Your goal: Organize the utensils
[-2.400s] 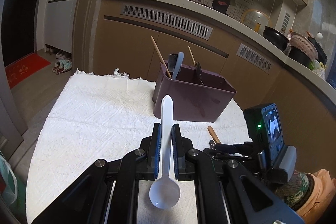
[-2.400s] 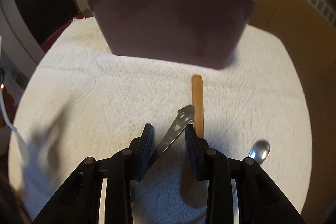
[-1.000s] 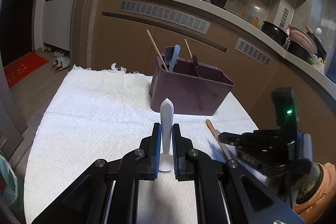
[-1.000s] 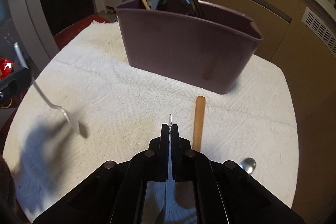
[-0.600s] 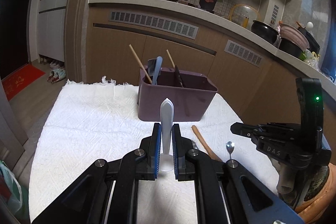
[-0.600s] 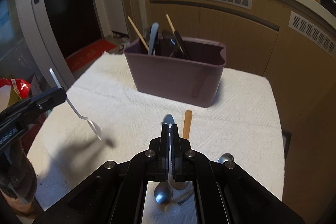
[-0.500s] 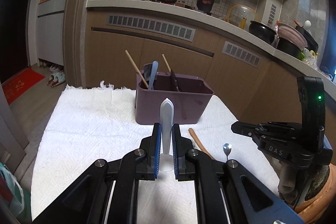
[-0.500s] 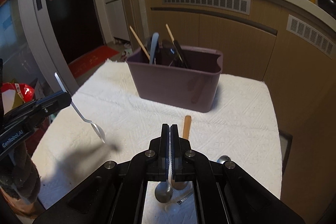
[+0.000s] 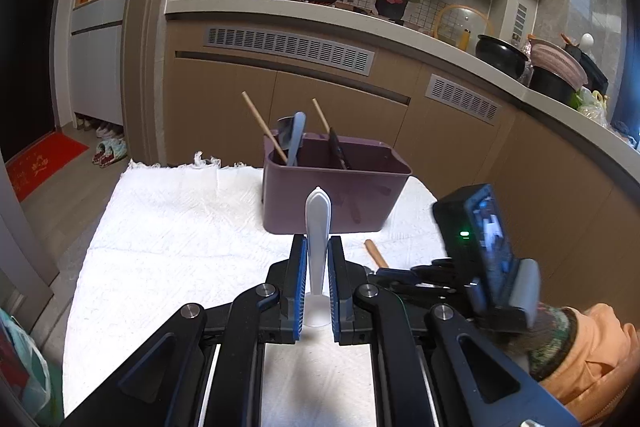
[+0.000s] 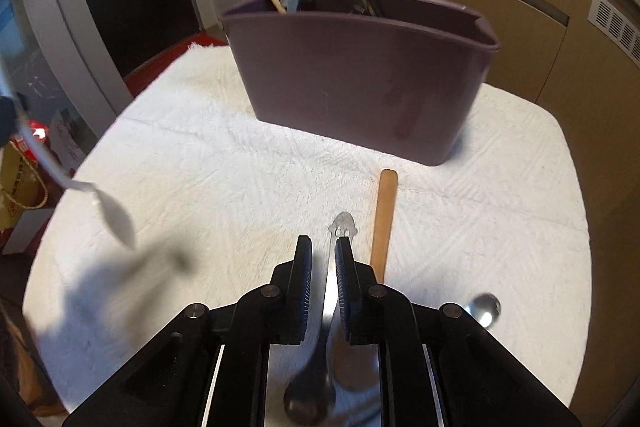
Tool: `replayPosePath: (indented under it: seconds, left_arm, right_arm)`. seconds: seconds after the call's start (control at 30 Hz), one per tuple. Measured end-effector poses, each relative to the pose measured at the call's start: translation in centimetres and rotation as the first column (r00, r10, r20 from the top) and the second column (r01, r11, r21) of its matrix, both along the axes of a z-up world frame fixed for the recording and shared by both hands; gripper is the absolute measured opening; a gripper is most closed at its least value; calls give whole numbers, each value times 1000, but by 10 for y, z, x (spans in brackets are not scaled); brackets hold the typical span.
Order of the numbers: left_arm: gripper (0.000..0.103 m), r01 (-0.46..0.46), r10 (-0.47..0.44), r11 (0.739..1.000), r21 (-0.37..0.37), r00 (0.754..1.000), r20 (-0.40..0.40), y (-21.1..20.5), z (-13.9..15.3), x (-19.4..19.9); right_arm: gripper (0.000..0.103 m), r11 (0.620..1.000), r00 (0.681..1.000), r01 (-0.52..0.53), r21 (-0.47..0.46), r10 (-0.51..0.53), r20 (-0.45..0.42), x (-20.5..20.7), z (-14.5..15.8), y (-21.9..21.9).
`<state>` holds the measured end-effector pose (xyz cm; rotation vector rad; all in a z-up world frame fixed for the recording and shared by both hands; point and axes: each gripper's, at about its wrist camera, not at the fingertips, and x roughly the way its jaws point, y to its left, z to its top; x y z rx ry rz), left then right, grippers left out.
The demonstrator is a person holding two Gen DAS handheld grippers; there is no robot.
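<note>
Utensils fill the purple caddy (image 9: pixel 336 195) on the white towel (image 9: pixel 180 235). Left gripper (image 9: pixel 317 275) clamps a white spoon (image 9: pixel 317 223). Right gripper (image 10: pixel 323 267), jaws opening, straddles a metal spoon (image 10: pixel 332 291) beside a wooden handle (image 10: pixel 385 215).

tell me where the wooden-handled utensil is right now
In the right wrist view the wooden-handled utensil lies on the white cloth, just right of the right gripper, pointing toward the purple caddy.
</note>
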<state>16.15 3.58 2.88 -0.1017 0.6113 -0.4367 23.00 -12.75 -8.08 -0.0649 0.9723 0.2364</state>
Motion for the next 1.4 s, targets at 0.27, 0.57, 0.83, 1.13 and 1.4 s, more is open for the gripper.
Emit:
replayPosePath:
  seconds: [0.27, 0.57, 0.83, 1.13, 1.4]
  left_arm:
    - [8, -13, 12, 999, -30, 999, -53, 14, -19, 11]
    - [8, -11, 9, 999, -31, 998, -61, 13, -22, 10]
    - [8, -9, 9, 1000, -18, 999, -44, 6, -13, 7]
    - [8, 13, -12, 1000, 8, 1000, -15, -4, -4, -4]
    - [8, 27, -27, 1000, 2, 999, -28, -9, -6, -5]
  right_arm:
    - [42, 990, 998, 53, -127, -49, 40, 15, -12, 10]
    - [17, 997, 1000, 14, -82, -14, -7, 1, -5, 3]
    - [0, 1000, 994, 2, -13, -1, 108, -39, 42, -13]
    - [22, 991, 992, -126, -40, 125, -18, -83, 27, -4]
    - [43, 992, 993, -119, -47, 118, -23, -119, -2, -3]
